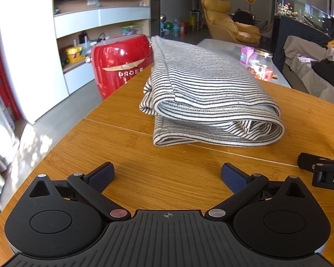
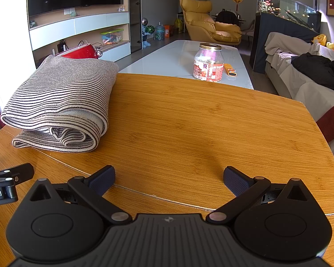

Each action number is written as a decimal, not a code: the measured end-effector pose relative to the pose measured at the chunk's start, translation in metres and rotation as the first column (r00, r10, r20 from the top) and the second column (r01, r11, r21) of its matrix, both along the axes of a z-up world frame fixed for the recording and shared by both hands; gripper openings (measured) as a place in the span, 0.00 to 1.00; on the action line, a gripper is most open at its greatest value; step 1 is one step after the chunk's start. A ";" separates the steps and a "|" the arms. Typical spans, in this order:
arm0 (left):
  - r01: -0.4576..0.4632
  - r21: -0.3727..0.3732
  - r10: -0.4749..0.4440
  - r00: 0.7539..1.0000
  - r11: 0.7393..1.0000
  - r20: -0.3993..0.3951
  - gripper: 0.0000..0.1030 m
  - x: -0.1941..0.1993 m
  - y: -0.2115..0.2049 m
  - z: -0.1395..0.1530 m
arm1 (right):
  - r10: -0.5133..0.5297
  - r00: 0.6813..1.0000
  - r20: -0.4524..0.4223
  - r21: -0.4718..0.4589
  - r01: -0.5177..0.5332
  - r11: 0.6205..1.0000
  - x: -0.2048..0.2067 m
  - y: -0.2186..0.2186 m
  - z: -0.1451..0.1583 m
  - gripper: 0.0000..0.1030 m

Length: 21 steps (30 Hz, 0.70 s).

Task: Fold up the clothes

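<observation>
Left wrist view — one folded striped garment on table; both tongs spread, empty.

The right gripper is hovering over the bamboo tabletop with its jaws spread wide and nothing between them. A folded striped garment is lying ahead to the left; a glass jar is standing on the white coffee table beyond.

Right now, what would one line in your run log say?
striped garment: folded, lying on wooden table | left gripper: open, empty, short of garment | right gripper: open, empty, beside garment
</observation>
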<state>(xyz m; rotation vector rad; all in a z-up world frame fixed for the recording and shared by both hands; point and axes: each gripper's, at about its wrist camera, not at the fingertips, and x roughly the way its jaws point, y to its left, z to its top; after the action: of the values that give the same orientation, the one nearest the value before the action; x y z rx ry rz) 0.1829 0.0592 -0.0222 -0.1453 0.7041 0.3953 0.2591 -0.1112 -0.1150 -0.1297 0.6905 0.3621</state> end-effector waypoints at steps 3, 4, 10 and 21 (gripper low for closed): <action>0.011 -0.003 -0.011 1.000 1.000 -0.002 1.00 0.000 0.001 0.000 | 0.000 1.000 0.000 0.000 0.000 1.000 0.000 0.000 0.000 1.00; 0.007 -0.003 -0.007 1.000 1.000 -0.005 1.00 0.000 0.001 0.000 | 0.001 1.000 0.000 0.000 -0.001 1.000 0.000 0.000 0.000 1.00; -0.023 -0.006 0.023 1.000 1.000 -0.016 1.00 0.001 -0.002 0.001 | 0.137 0.991 0.000 0.001 -0.137 0.991 -0.008 0.004 0.000 1.00; -0.051 -0.008 0.051 0.999 0.999 -0.017 1.00 -0.003 -0.005 0.001 | 0.162 0.987 0.000 0.003 -0.162 0.987 -0.009 0.009 0.001 1.00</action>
<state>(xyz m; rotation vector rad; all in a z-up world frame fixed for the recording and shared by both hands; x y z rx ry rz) 0.1803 0.0547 -0.0211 -0.1684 0.7198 0.4427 0.2498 -0.1024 -0.1137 -0.1838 0.6819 0.5194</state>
